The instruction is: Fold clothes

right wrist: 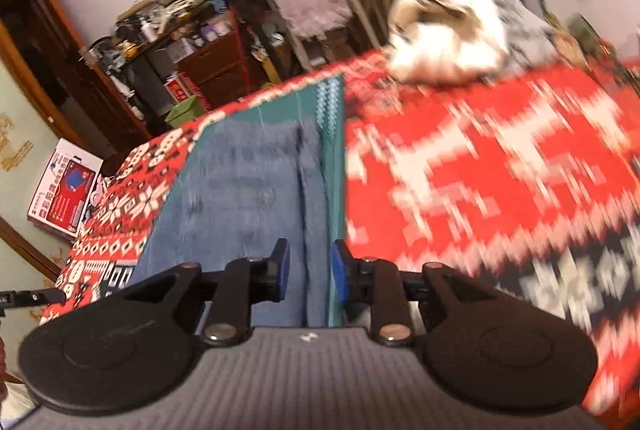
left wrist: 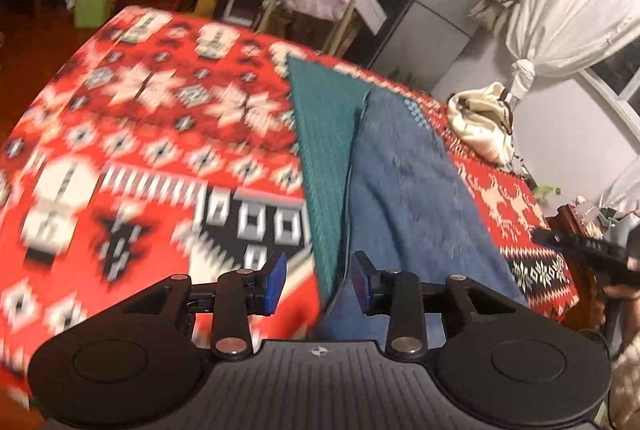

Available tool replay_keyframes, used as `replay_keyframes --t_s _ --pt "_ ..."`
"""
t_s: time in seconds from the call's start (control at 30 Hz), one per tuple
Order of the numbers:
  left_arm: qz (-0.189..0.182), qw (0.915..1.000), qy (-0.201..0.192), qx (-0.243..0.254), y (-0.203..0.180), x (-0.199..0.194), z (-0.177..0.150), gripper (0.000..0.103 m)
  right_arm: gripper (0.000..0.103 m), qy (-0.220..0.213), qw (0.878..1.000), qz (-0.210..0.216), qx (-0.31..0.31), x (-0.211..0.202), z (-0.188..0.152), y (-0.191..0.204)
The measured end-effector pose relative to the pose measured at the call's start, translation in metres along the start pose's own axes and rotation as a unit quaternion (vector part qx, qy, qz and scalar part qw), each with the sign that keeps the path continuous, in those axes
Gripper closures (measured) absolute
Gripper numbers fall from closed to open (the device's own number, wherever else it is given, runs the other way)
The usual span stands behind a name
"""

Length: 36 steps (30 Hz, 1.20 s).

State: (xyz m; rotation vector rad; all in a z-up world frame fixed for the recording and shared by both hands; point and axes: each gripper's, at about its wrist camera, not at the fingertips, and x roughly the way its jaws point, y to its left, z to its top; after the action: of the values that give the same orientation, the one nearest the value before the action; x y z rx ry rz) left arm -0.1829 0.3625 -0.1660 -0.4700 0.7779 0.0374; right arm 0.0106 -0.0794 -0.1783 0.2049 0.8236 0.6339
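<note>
Fingers (left wrist: 276, 280) astride lengthwise blue-teal garment (left wrist: 404, 190)

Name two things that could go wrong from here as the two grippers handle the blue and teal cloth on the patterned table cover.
1. The left gripper and right gripper both show a gap between their pads, with the blue and teal cloth running between them, so it may slip free.
2. Dragging the cloth could bunch the red patterned cover or nudge the cream bundle lying further back.

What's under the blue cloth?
A green cloth lies under the blue cloth, sticking out along its edge. Both rest on the red patterned blanket. Whatever is beneath the blanket is hidden.
</note>
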Motion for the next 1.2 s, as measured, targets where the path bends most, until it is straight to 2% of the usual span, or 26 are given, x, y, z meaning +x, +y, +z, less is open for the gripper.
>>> replay_keyframes --t_s 0.23,0.33,0.5,0.6,0.7,0.83,0.9,1.0,1.1,1.13,1.2 --pt "-0.020 0.9988 -0.008 0.044 -0.026 0.084 0.068 0.068 0.077 0.021 0.999 0.016 -0.031 0.089 0.063 0.007" --pt "-0.028 0.9976 0.011 0.062 -0.037 0.128 0.090 0.068 0.077 0.039 0.998 0.015 -0.042 0.125 0.077 0.009" --pt "-0.017 0.9927 0.040 0.112 -0.057 0.180 0.102 0.071 0.077 0.058 0.997 0.016 -0.046 0.164 0.089 0.007" --pt "-0.022 0.9918 0.050 0.115 -0.061 0.196 0.103 0.071 0.077 0.067 0.996 0.018 -0.060 0.175 0.088 0.011" --pt "-0.026 0.9925 0.051 0.108 -0.060 0.200 0.103 0.071 0.101 0.064 0.995 0.018 -0.073 0.176 0.086 0.016" --pt "-0.034 0.9927 0.037 0.110 -0.063 0.190 0.106 0.071 0.102 0.007 0.992 0.003 -0.124 0.144 0.092 0.036" --pt "-0.033 0.9920 0.028 0.119 -0.067 0.186 0.107 0.071 0.102 -0.005 0.989 -0.008 -0.147 0.134 0.095 0.044" --pt "-0.029 0.9915 0.042 0.120 -0.068 0.193 0.106 0.065 0.102 0.019 0.987 -0.038 -0.154 0.153 0.089 0.036" --pt "-0.034 0.9926 0.058 0.101 -0.062 0.201 0.104 0.064 0.100 0.038 0.989 -0.046 -0.134 0.169 0.081 0.022" --pt "-0.037 0.9929 0.060 0.095 -0.060 0.202 0.103 0.064 0.086 0.042 0.990 -0.047 -0.125 0.172 0.079 0.017" --pt "-0.041 0.9930 0.064 0.090 -0.057 0.204 0.103 0.063 0.067 0.033 0.993 -0.055 -0.101 0.167 0.079 0.010"
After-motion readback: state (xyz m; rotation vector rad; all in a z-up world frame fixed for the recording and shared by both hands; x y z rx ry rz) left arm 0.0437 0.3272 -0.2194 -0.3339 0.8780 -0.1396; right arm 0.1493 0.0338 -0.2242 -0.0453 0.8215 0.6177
